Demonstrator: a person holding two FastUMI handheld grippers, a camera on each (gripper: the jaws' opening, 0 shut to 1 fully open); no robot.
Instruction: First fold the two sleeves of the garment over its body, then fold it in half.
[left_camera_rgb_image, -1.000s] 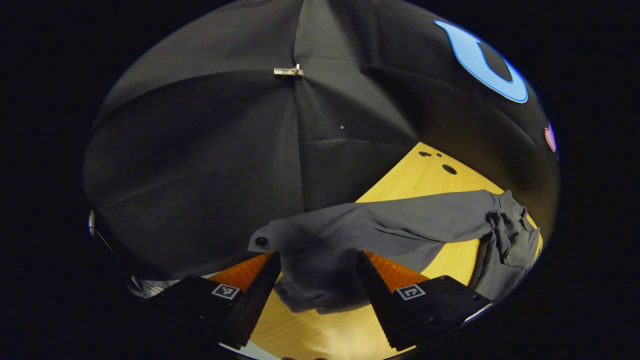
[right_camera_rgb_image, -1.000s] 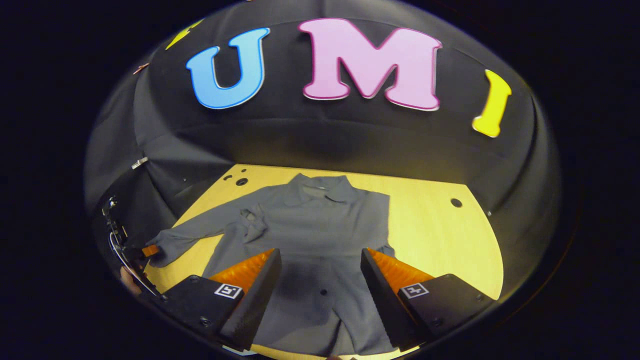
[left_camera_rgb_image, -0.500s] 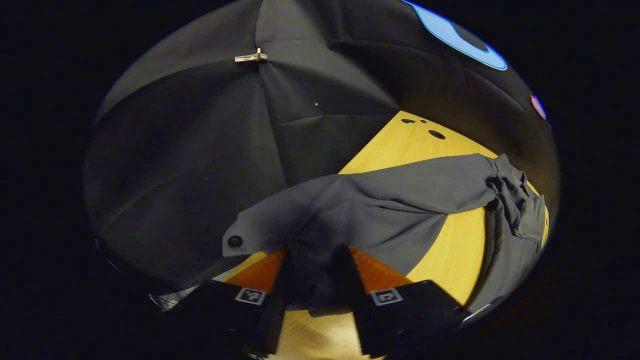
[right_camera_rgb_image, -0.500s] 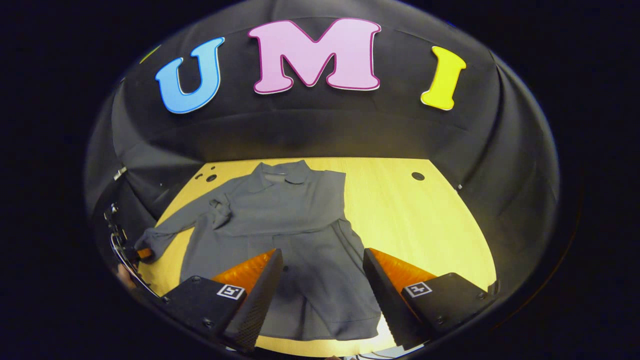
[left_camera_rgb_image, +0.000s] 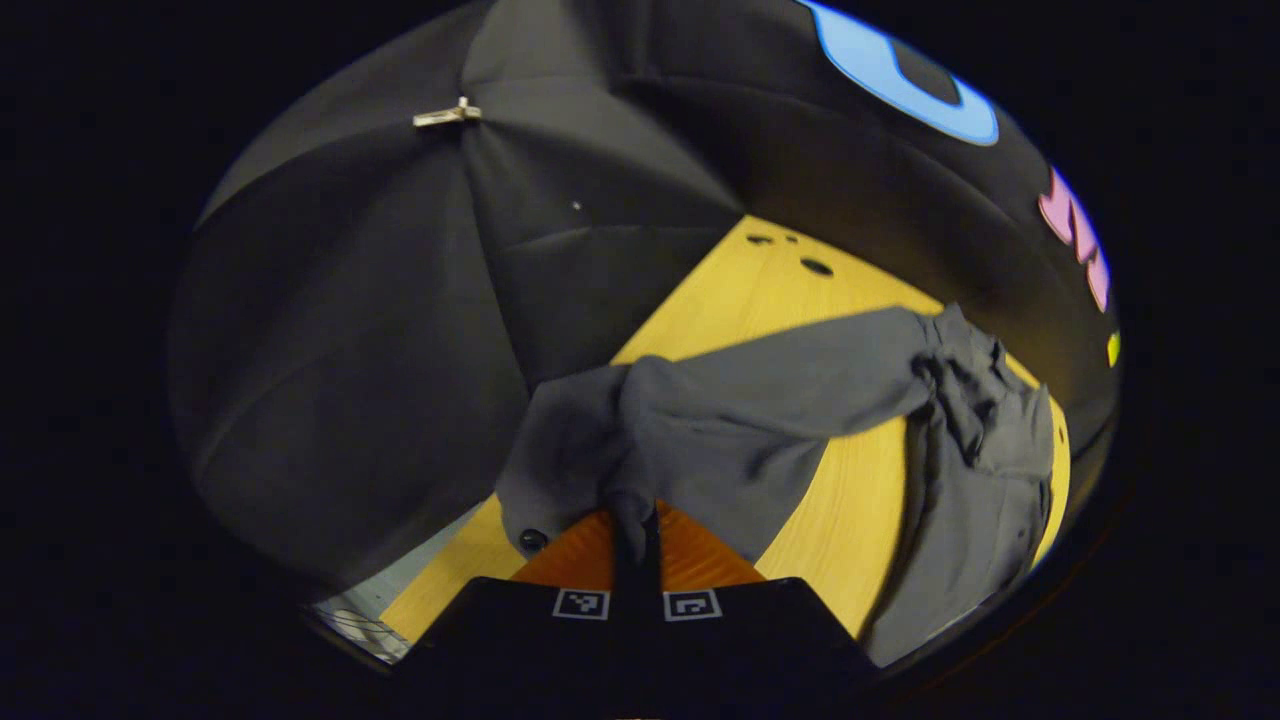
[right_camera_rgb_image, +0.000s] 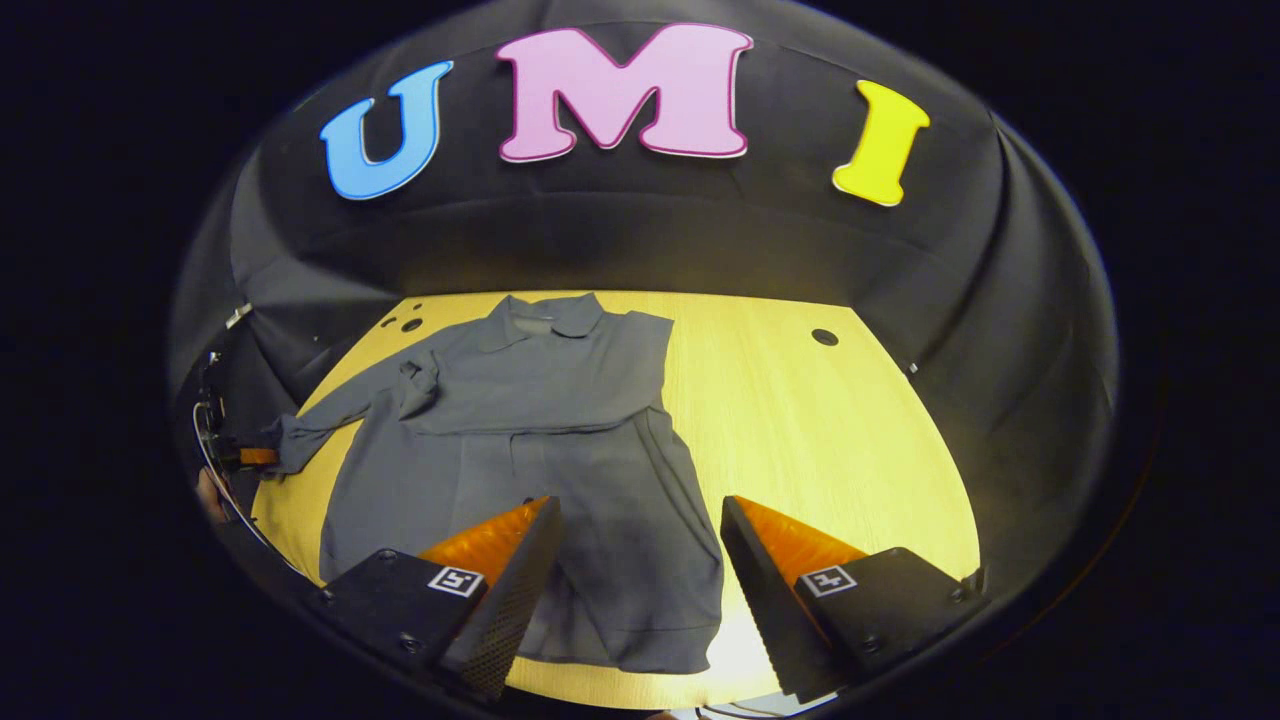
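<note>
Yellow wooden bench (right_camera_rgb_image: 850, 440) carries one grey collared garment (right_camera_rgb_image: 540, 430). Left gripper (left_camera_rgb_image: 636, 540) pinches its one outstretched sleeve (left_camera_rgb_image: 760, 400); right gripper (right_camera_rgb_image: 635, 580) hovers, fingers spread, above the hem.

A second ago the left claw (left_camera_rgb_image: 637, 540) stood wide open around the sleeve cuff (left_camera_rgb_image: 560, 450); now its fingers have closed together, pinching the grey cloth between them. In the right gripper view the garment (right_camera_rgb_image: 540, 440) has drifted toward 9 o'clock, and the right claw (right_camera_rgb_image: 635, 570) has pulled back toward the hem.
</note>
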